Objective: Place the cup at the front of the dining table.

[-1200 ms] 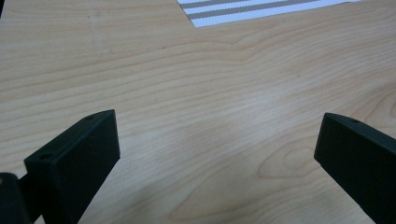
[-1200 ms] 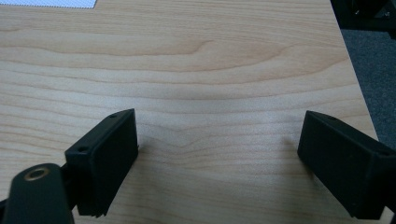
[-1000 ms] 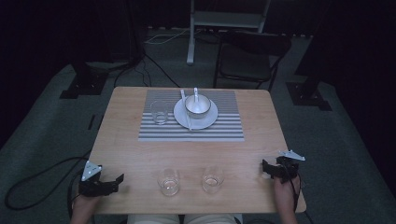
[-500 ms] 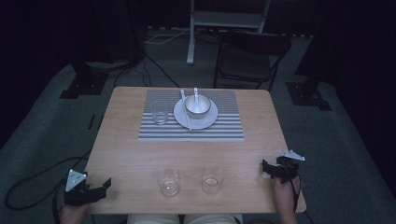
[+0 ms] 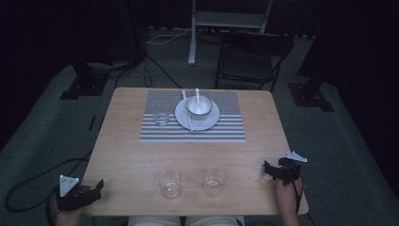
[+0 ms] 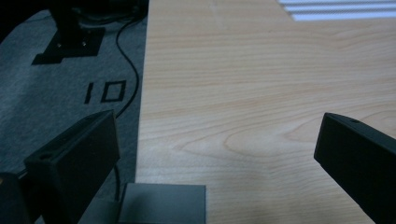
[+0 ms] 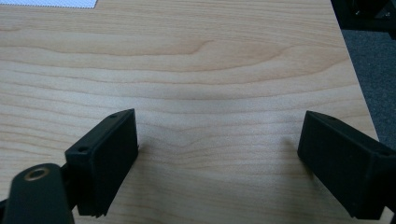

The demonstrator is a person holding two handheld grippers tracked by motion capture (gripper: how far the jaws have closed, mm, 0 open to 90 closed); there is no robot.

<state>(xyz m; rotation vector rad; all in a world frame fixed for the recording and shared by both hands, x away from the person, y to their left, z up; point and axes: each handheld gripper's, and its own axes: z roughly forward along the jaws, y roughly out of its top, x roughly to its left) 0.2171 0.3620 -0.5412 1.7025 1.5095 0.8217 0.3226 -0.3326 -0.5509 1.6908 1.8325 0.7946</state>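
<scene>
A wooden table (image 5: 141,155) stands on a grey carpet with a dark folding chair (image 5: 251,56) behind its far edge. On the far half lies a grey and white striped placemat (image 5: 226,127). A white plate (image 5: 209,120) sits on the mat, and a metal bowl (image 5: 198,106) sits on the plate with a spoon (image 5: 197,93) resting in it, handle toward the far edge. A second long utensil (image 5: 188,117) lies across the left part of the plate; in this dim light I cannot tell whether it is a spoon or a chopstick. An empty glass (image 5: 160,113) stands upright on the mat, just left of the plate. Near the front edge two more short glasses stand well apart from the mat: the left glass (image 5: 170,183) and the right glass (image 5: 214,181), side by side with a gap between them. The left gripper (image 5: 97,187) is held at the table's front left corner, right at the edge, and in the left gripper view (image 6: 217,154) its jaws stand wide apart with nothing between them, one over the carpet and one over the wood. The right gripper (image 5: 267,169) rests over the table near the front right corner, pointing toward the glasses but well clear of them; the right gripper view (image 7: 219,154) shows its jaws spread wide over bare wood, holding nothing.
</scene>
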